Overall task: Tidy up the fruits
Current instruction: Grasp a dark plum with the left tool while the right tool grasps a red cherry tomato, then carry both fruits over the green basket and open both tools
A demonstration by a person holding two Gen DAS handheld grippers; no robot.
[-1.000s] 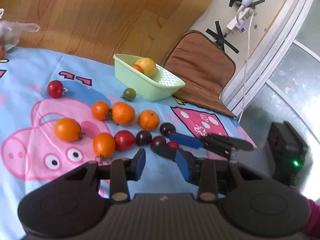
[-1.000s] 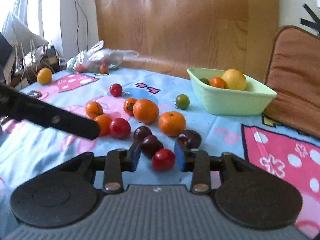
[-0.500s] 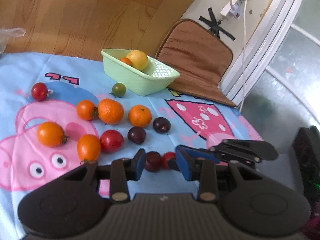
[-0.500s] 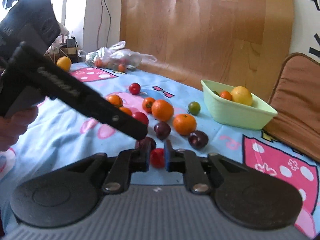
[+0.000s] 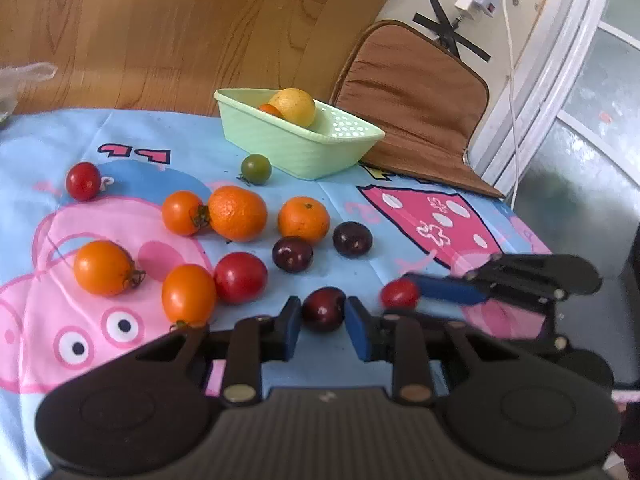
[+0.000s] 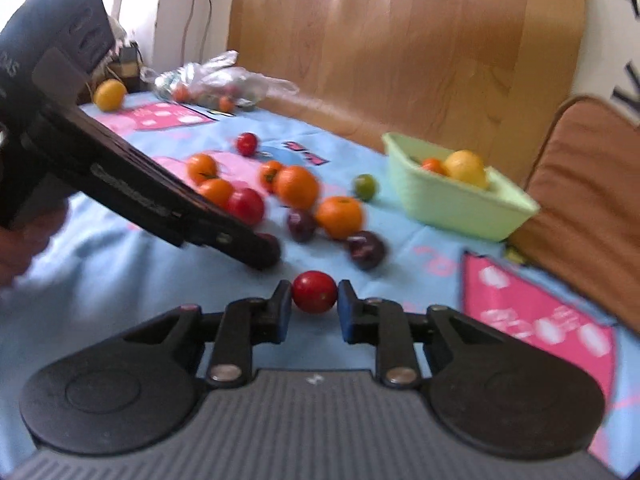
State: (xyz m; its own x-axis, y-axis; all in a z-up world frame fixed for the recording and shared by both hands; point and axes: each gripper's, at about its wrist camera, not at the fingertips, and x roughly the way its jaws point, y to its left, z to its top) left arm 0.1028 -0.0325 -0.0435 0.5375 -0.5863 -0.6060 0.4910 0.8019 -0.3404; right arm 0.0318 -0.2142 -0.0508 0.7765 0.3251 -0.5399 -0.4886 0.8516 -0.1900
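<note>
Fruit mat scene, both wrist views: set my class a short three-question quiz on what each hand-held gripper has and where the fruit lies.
1. True or false: the left hand-held gripper is shut on a dark purple fruit.
2. Multiple choice: what does the right hand-held gripper hold? A) an orange B) a small red tomato C) a green tomato
3. Short answer: where does the green tomato lie relative to the green basket?

Key
1. True; its pads press the fruit on both sides.
2. B
3. On the mat, just outside the basket's near wall; the basket itself holds a yellow fruit and an orange one.
</note>
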